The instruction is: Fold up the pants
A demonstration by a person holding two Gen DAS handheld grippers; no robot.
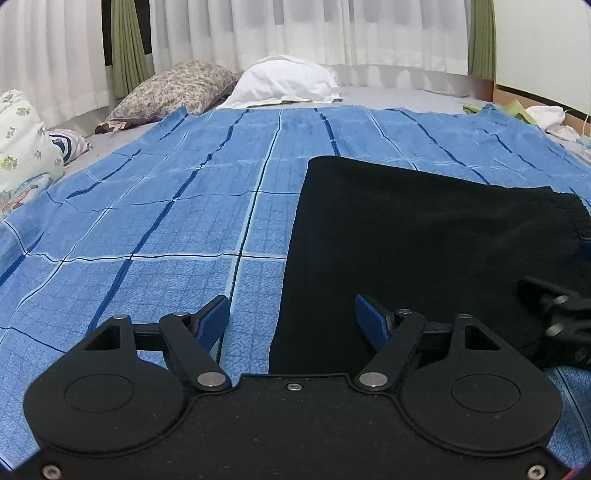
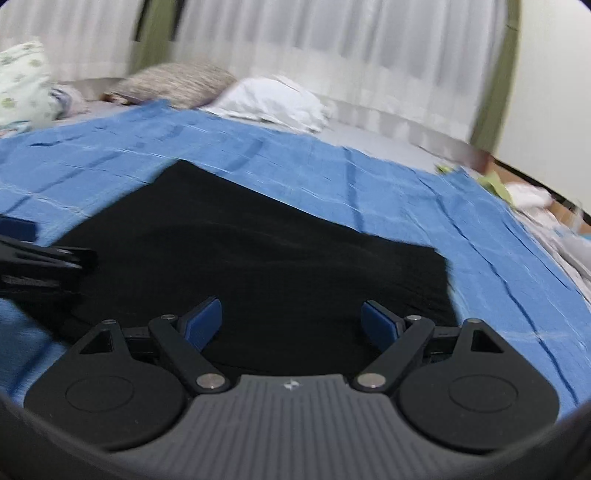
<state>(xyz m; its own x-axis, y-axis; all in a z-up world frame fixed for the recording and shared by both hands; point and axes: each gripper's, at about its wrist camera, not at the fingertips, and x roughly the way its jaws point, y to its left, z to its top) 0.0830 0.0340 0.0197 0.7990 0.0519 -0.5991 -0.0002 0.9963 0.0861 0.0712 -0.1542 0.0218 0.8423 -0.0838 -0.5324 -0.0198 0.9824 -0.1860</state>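
Note:
The black pants (image 1: 406,236) lie flat in a folded rectangle on the blue checked sheet (image 1: 166,221). My left gripper (image 1: 291,319) is open and empty, low over the pants' left edge. My right gripper (image 2: 291,321) is open and empty over the near part of the pants (image 2: 258,251). The right gripper also shows blurred at the right edge of the left wrist view (image 1: 561,314). The left gripper shows at the left edge of the right wrist view (image 2: 33,258). The right wrist view is motion-blurred.
A patterned pillow (image 1: 173,92) and a white pillow (image 1: 288,81) lie at the head of the bed before white curtains (image 1: 332,29). Bundled bedding (image 1: 22,147) sits at the left. Loose clothes (image 1: 546,118) lie at the far right by a wooden frame.

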